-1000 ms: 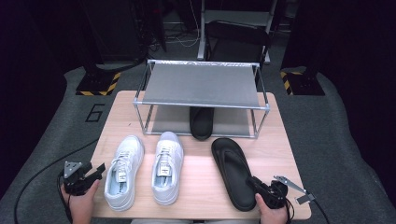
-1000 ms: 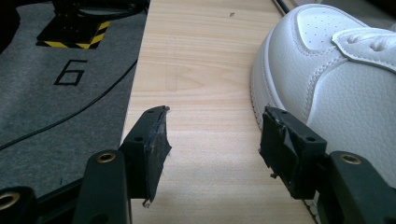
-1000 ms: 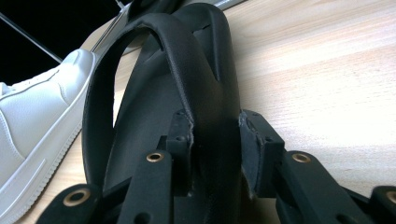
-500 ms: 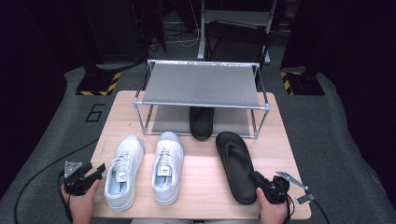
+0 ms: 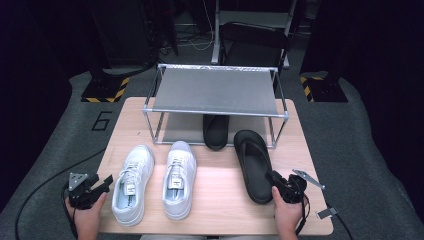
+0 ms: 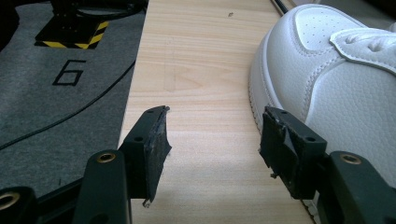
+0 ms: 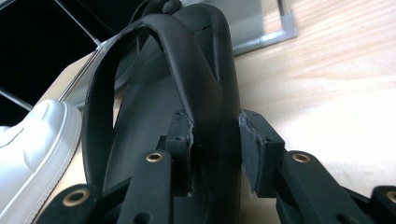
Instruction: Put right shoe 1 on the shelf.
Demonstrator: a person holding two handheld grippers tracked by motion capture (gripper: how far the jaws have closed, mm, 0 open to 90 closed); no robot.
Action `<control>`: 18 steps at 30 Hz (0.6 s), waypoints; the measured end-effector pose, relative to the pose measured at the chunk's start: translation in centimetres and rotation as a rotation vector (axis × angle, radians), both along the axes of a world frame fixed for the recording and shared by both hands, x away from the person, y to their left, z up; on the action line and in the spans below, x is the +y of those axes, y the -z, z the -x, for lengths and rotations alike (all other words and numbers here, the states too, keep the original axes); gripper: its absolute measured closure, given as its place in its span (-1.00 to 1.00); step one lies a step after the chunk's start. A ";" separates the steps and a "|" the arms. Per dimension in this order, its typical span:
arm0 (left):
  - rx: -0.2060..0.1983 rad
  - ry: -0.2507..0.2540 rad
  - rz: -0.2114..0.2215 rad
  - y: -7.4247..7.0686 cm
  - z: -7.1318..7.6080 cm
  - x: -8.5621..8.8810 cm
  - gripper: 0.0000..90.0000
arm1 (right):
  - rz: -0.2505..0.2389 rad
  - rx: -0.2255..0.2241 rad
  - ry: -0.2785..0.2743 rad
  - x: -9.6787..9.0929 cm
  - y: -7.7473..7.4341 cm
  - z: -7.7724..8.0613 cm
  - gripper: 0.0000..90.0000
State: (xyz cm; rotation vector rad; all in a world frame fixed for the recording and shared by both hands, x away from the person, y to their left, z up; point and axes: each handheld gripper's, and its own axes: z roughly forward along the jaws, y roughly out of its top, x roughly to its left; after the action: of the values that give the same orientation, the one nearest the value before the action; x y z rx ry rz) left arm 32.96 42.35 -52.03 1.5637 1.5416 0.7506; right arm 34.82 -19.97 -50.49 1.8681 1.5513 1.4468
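The black sandal (image 5: 253, 164) has slid toward the rack (image 5: 215, 92), its rim clamped in the right claw (image 7: 215, 140); the left claw (image 6: 212, 144) gapes.

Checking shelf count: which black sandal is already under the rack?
The far sandal, toe under the rack. The near sandal lies out on the table, gripped by the right claw.

Bare counter (image 5: 220, 200) lies between sneakers (image 5: 177, 180) and sandal (image 5: 254, 165); the rack (image 5: 215, 92) walls the back, its lower shelf seemingly half free beside another sandal (image 5: 215, 131).
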 end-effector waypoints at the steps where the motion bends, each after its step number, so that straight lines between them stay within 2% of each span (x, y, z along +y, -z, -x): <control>1: 0.005 -0.002 0.003 0.0 0.0 0.0 -0.09 | 0.004 -0.001 0.002 0.2 0.0 -0.3 0.47; 7: 0.002 0.002 -0.001 0.0 -0.1 0.0 -0.09 | 0.035 0.001 0.018 0.9 -0.1 -1.9 0.47; 11: 0.001 0.003 -0.001 0.0 -0.1 0.0 -0.09 | 0.021 0.004 0.036 1.2 -0.1 -2.9 0.47; 18: 0.001 0.004 0.002 0.0 -0.1 0.1 -0.09 | 0.036 0.004 0.055 1.7 -0.3 -4.7 0.47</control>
State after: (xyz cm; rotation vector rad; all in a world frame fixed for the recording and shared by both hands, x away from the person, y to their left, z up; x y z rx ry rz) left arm 33.04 42.41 -52.06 1.5655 1.5389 0.7466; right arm 39.51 -18.23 -50.22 1.8786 1.5055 1.3837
